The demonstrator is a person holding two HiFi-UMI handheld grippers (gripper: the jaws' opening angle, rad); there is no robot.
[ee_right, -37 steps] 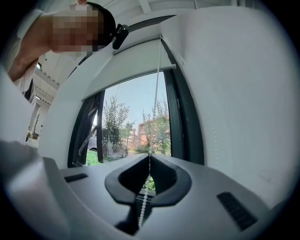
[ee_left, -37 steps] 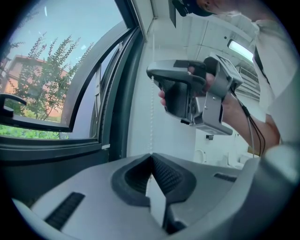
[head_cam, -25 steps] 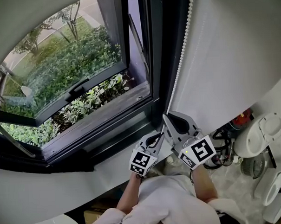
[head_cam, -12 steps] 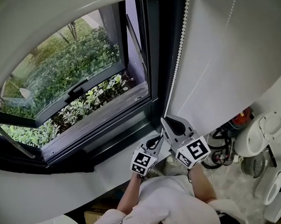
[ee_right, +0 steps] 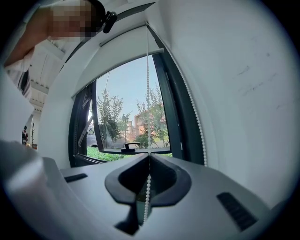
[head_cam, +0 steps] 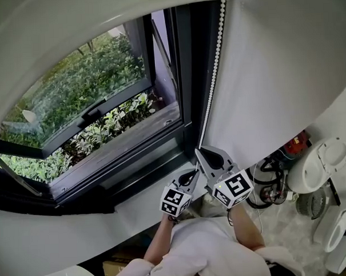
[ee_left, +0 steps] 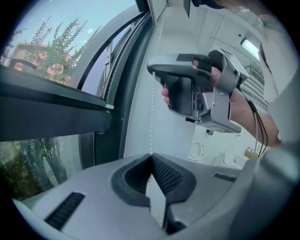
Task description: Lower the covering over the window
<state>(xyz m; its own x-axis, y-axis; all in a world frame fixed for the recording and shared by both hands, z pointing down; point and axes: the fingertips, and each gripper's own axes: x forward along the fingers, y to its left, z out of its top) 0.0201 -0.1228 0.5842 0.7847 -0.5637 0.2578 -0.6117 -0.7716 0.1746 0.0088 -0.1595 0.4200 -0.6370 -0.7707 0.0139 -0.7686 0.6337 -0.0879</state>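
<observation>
The smooth white fabric blind (head_cam: 273, 67) hangs beside the dark-framed window (head_cam: 103, 103), whose glass is uncovered. The right tool (head_cam: 201, 151) has its ridged grey jaws pressed together on the beaded cord (head_cam: 214, 75). Just below, the left tool (head_cam: 193, 171) pinches that cord too.

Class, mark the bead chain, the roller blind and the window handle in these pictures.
bead chain (ee_right: 148, 186): right gripper view, lower part of the near strand.
roller blind (head_cam: 273, 73): head view, middle of its white fabric.
window handle (head_cam: 96, 111): head view, its dark lever on the sash.
</observation>
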